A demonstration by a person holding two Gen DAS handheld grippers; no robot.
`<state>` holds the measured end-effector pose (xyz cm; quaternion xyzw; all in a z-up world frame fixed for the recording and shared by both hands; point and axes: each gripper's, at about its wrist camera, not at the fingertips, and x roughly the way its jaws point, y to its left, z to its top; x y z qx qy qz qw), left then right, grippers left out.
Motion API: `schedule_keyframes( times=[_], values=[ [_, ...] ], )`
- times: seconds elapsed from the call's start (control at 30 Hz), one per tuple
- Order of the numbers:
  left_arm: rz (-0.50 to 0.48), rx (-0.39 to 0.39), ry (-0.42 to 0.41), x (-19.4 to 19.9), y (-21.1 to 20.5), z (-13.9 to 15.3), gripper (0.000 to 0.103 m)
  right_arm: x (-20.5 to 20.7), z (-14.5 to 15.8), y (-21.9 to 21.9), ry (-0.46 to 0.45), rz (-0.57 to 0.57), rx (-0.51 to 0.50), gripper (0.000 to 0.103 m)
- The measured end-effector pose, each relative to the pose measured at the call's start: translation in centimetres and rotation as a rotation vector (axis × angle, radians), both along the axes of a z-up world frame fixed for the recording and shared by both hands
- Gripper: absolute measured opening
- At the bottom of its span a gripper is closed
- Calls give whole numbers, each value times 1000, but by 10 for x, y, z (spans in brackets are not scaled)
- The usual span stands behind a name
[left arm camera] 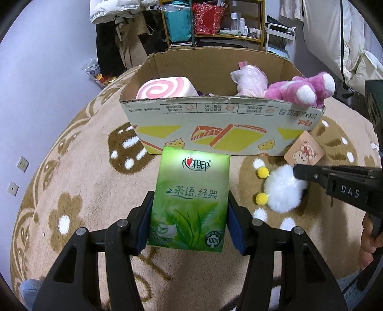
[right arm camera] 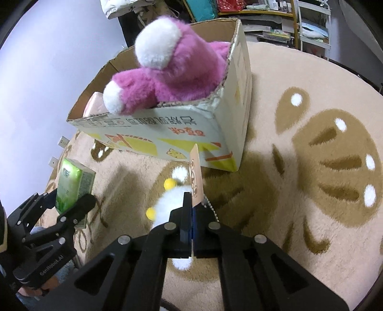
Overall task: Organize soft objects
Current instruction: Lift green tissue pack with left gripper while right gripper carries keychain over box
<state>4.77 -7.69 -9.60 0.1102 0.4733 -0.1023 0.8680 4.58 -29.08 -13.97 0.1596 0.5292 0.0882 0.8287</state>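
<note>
My left gripper [left arm camera: 190,210] is shut on a green tissue pack [left arm camera: 189,198], held above the rug in front of the cardboard box [left arm camera: 215,124]; the pack also shows in the right wrist view [right arm camera: 71,184]. My right gripper [right arm camera: 191,203] is shut on a white fluffy pompom charm [right arm camera: 167,205] with yellow balls and a card tag [right arm camera: 196,177]; the charm also shows in the left wrist view [left arm camera: 284,191]. The box holds a pink swirl cushion [left arm camera: 165,88], a pale pink plush [left arm camera: 251,79] and a purple plush bear [left arm camera: 304,91], which hangs over the box rim [right arm camera: 167,71].
A beige rug with brown flower patterns [right arm camera: 311,167] covers the floor. Behind the box are a shelf with bags and bottles [left arm camera: 215,21], hanging clothes [left arm camera: 119,36] and white bedding [left arm camera: 347,36]. A lilac wall [left arm camera: 36,95] is at the left.
</note>
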Motion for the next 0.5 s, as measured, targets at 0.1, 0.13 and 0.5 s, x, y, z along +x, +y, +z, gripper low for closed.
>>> schedule_keyframes(
  times=[0.1, 0.13, 0.5],
  values=[
    [2, -4, -8, 0, 1, 2, 54, -2, -1, 3, 10, 9, -1, 1],
    [1, -2, -13, -1, 1, 3, 54, -3, 0, 5, 6, 14, -9, 1],
    [-8, 0, -90, -6, 1, 21, 54, -25, 45, -2, -152, -47, -56, 1]
  ],
)
